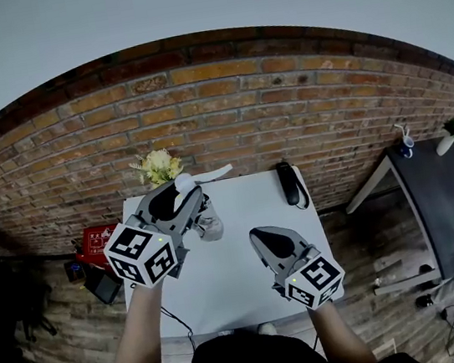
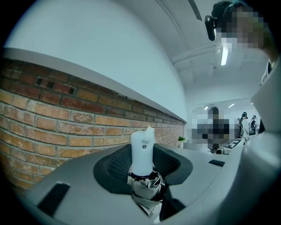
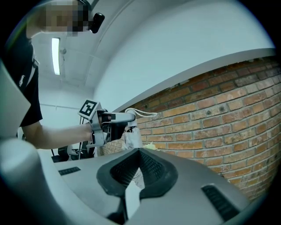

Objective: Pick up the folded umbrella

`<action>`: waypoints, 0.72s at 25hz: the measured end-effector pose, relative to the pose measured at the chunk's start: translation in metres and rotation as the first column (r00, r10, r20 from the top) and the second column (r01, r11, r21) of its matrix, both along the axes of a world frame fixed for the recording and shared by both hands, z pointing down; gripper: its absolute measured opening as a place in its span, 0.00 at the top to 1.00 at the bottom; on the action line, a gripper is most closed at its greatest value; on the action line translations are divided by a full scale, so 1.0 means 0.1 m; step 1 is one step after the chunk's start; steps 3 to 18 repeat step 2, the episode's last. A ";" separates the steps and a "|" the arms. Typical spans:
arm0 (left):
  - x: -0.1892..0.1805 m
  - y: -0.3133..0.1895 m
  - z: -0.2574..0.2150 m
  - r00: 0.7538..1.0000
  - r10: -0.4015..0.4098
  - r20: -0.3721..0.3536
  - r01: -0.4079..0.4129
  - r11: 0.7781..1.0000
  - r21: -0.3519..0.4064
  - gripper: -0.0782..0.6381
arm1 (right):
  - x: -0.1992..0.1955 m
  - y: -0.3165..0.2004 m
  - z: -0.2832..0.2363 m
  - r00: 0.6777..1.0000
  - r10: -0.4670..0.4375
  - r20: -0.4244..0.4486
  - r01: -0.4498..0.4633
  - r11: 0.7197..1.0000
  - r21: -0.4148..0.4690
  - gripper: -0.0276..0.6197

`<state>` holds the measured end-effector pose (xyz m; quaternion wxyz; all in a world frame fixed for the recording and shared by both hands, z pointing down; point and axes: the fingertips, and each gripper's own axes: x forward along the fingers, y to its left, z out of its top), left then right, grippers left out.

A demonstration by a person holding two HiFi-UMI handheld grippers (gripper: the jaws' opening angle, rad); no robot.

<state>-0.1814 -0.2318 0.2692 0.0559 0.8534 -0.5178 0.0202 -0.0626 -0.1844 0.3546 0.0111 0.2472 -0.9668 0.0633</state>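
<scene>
The folded umbrella has a silver canopy, a white handle and a white wrist strap. My left gripper is shut on it and holds it up over the back left of the white table. In the left gripper view the white handle sticks out past the left gripper toward the brick wall, and the crumpled canopy sits between the pads. My right gripper hovers over the table's middle, shut with nothing in it. In the right gripper view, the umbrella hangs ahead of the right gripper.
A bunch of pale flowers stands at the table's back left edge. A black oblong object lies at its back right. A brick wall runs behind. A red box sits on the floor at left, a dark table at right.
</scene>
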 end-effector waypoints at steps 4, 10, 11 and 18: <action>0.01 0.00 0.01 1.000 0.002 -0.003 -0.002 1.000 -0.002 0.67 | 0.00 -0.01 0.01 1.000 0.002 -0.006 -0.002 1.000 0.001 0.93; 0.01 0.00 0.01 1.000 0.002 -0.003 -0.002 1.000 -0.002 0.67 | 0.00 -0.01 0.01 1.000 0.002 -0.006 -0.002 1.000 0.001 0.93; 0.01 0.00 0.01 1.000 0.002 -0.003 -0.002 1.000 -0.002 0.67 | 0.00 -0.01 0.01 1.000 0.002 -0.006 -0.002 1.000 0.001 0.93; 0.01 0.00 0.01 1.000 0.002 -0.003 -0.002 1.000 -0.002 0.67 | 0.00 -0.01 0.01 1.000 0.002 -0.006 -0.002 1.000 0.001 0.93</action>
